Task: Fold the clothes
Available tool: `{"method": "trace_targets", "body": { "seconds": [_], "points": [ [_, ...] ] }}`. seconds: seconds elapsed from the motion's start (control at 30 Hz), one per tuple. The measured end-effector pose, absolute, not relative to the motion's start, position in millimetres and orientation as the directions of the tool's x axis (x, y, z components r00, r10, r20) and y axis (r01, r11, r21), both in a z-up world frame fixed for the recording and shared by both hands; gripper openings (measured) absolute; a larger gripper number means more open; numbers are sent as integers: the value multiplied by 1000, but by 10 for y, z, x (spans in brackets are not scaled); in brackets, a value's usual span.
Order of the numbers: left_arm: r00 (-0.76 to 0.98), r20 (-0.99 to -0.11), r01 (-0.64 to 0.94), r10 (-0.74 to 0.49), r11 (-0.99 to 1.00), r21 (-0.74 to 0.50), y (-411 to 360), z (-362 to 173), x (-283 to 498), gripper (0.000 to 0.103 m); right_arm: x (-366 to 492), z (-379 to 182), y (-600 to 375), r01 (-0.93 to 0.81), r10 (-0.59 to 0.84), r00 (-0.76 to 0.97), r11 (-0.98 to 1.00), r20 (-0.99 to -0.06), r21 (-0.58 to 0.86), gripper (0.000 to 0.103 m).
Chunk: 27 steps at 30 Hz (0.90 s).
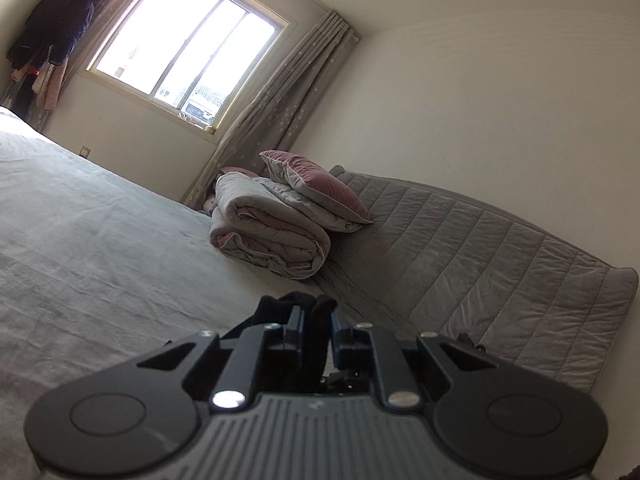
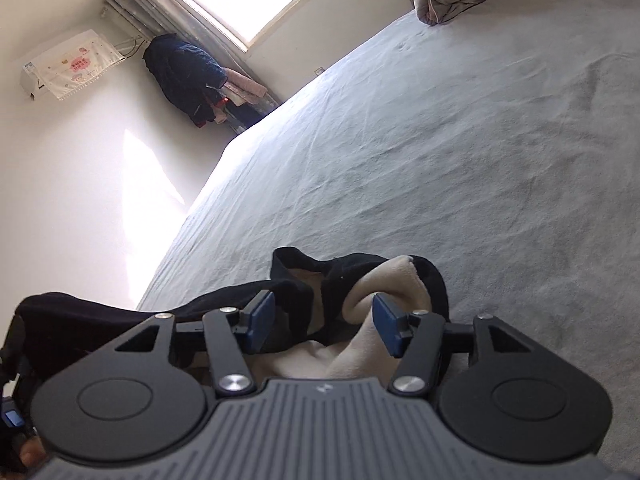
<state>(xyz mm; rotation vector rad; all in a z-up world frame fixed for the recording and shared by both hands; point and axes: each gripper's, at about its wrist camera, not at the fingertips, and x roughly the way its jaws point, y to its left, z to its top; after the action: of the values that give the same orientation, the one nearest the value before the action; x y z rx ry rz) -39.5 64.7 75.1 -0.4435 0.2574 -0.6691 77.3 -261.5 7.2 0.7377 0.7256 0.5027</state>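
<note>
Broadly, a wide bed [image 2: 460,140] under a pale grey sheet fills both views, with a padded grey headboard [image 1: 500,248] along the wall, a rolled quilt [image 1: 272,232] and a pink-backed pillow [image 1: 320,188] stacked at its far end, and a bright window [image 1: 188,40] beyond. The garment [image 2: 360,280] to be folded is small by comparison: a black piece with a beige fleecy lining, lying bunched on the sheet near the bed's edge, its lining turned outward in soft folds. It looks thick and limp, likely to slump wherever it is let go. The left gripper [image 1: 314,330] is closed tight on a black fold of it, the cloth pinched upright between the narrow jaws. The right gripper [image 2: 324,324] stands with its blue pads well apart; the beige lining and black cloth lie between them, but the pads do not appear to press on either. Judging by this, the step in hand is an early one: getting the garment spread or taking a fresh hold, with one side held and the other free. The next move seems to call for the right gripper to pick a clean edge or corner rather than a wad of lining, then for both to draw the cloth flat on the sheet before any fold.
</note>
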Motion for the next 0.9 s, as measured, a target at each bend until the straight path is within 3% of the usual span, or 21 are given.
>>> {"method": "trace_targets", "body": {
  "seconds": [0.1,0.4,0.47,0.53,0.6,0.8,0.9],
  "points": [
    [704,-114,583,-701,662,-471,480,683,-376,13,755,54,-2663,-158,716,606,535,-347,830,59],
    [515,-190,712,-836,540,-449,50,531,-437,13,778,-79,-2735,-76,826,481,371,-292,925,59],
    [481,-213,735,-850,524,-431,-40,514,-463,13,753,-64,-2753,-77,833,474,362,-285,929,49],
    [469,-237,741,-851,525,-418,-95,503,-451,14,726,-19,-2758,-90,820,482,395,-307,914,26],
    [462,-252,739,-850,526,-420,-110,489,-415,14,703,26,-2792,-97,801,498,433,-333,896,20],
    [452,-281,725,-847,532,-438,-84,447,-339,20,650,79,-2857,-90,710,568,556,-416,826,16],
    [457,-291,715,-841,542,-441,-57,438,-309,33,624,101,-2900,-83,664,600,606,-446,791,16]
  ]
}}
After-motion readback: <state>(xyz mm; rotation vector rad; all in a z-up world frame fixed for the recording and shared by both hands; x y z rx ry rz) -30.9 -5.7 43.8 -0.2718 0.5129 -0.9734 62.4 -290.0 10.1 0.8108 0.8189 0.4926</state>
